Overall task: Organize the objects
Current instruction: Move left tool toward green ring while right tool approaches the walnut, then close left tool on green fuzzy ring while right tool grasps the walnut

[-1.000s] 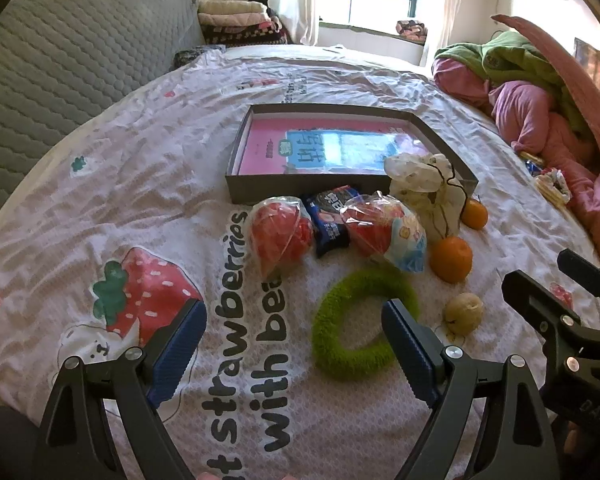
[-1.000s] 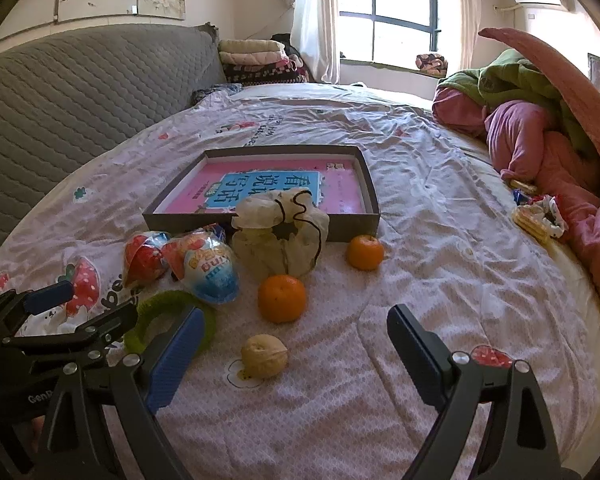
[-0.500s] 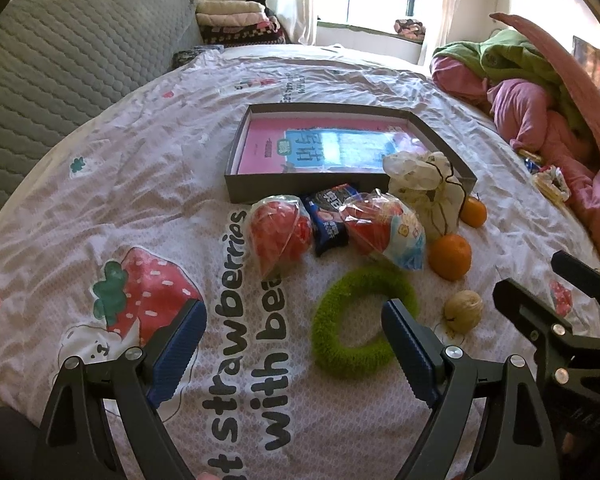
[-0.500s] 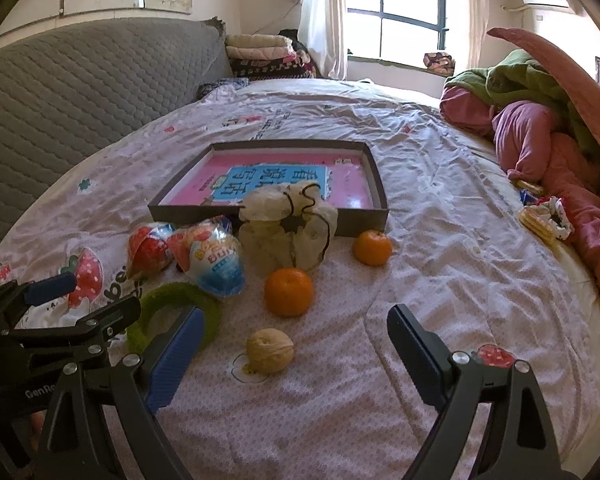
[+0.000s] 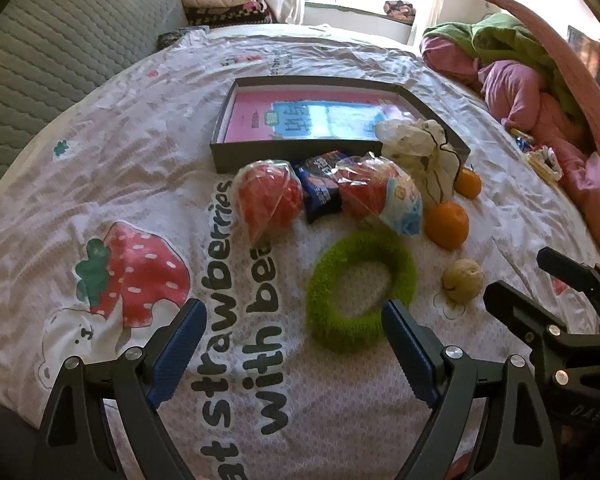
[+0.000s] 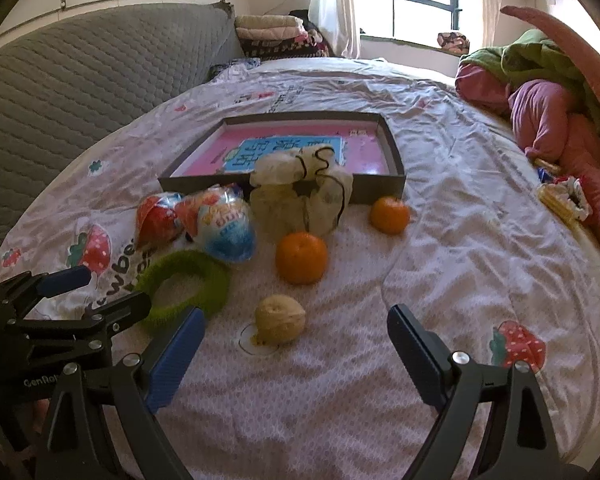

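Barely anything has shifted since a second ago: both grippers have crept a little closer to the pile and everything on the bed sits where it was.

Left wrist view: the shallow grey box point(image 5: 300, 154) holds just a pink and blue printed sheet point(image 5: 308, 118) lying flat on its floor. Along its front wall there's a red snack bag point(image 5: 270, 202), a dark blue packet point(image 5: 320, 190), a second red-and-blue bag point(image 5: 384, 200) and a crinkled whitish bag point(image 5: 420, 148) tied with a black cord, leaning on the box's near right corner. The fuzzy green ring point(image 5: 360, 286) lies flat on the strawberry bedsheet point(image 5: 100, 200), with the left gripper point(image 5: 292, 346) low over the sheet, its blue-padded jaws spread wide and empty; the right finger's tip overlaps the ring's near edge. Can't tell if it touches.

Right wrist view: two oranges point(image 6: 301, 258) point(image 6: 389, 215) sit apart, both close to the whitish bag. A tan walnut-looking ball point(image 6: 280, 320) rests just beyond the right gripper point(image 6: 296, 338), whose jaws are also splayed with nothing between them. The other gripper pokes in at lower left beside the ring.
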Tool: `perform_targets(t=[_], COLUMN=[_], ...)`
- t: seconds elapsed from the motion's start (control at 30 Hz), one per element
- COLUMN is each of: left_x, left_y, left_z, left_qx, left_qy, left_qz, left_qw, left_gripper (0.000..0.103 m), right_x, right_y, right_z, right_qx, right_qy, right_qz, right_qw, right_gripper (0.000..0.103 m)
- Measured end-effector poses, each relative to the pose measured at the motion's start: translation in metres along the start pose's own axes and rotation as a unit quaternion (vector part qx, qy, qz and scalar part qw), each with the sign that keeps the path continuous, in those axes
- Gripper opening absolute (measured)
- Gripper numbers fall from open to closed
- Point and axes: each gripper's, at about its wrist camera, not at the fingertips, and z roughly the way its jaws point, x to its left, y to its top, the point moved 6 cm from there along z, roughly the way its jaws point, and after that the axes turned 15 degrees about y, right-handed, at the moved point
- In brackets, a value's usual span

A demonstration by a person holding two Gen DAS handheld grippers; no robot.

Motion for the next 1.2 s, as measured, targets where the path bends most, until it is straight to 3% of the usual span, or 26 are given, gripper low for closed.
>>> perform_targets(t=[0.37, 0.87, 0.93, 1.0, 1.13, 1.2], left_x=[0.002, -0.010, -0.013, -0.015, -0.015, -0.013], left_y=[-0.001, 0.008, 0.007, 0.006, 0.006, 0.006], left_z=[0.019, 0.043, 0.044, 0.045, 0.045, 0.045], left_qx=[0.027, 0.025, 0.026, 0.026, 0.027, 0.026], left_qy=[-0.010, -0.024, -0.025, -0.031, -0.038, -0.038], left_qz=[-0.008, 0.003, 0.006, 0.008, 0.003, 0.001], left_qw=[0.9995, 0.9994, 0.9993, 0.9991, 0.9989, 0.9989], left_gripper=[0.090, 0.089, 0.082, 0.068, 0.060, 0.047], right_x=[-0.006, -0.004, -0.004, -0.005, -0.005, -0.004], right_y=[-0.005, -0.011, -0.012, -0.014, -0.014, -0.014], right_z=[0.011, 0.041, 0.044, 0.047, 0.047, 0.047], right_qx=[0.010, 0.030, 0.034, 0.038, 0.036, 0.035], right_qy=[-0.003, 0.001, 0.002, 0.001, 0.004, 0.008], right_qz=[-0.007, -0.031, -0.032, -0.034, -0.036, -0.036], right_qw=[1.000, 0.999, 0.999, 0.999, 0.999, 0.999], right_gripper=[0.088, 0.061, 0.060, 0.056, 0.045, 0.042])
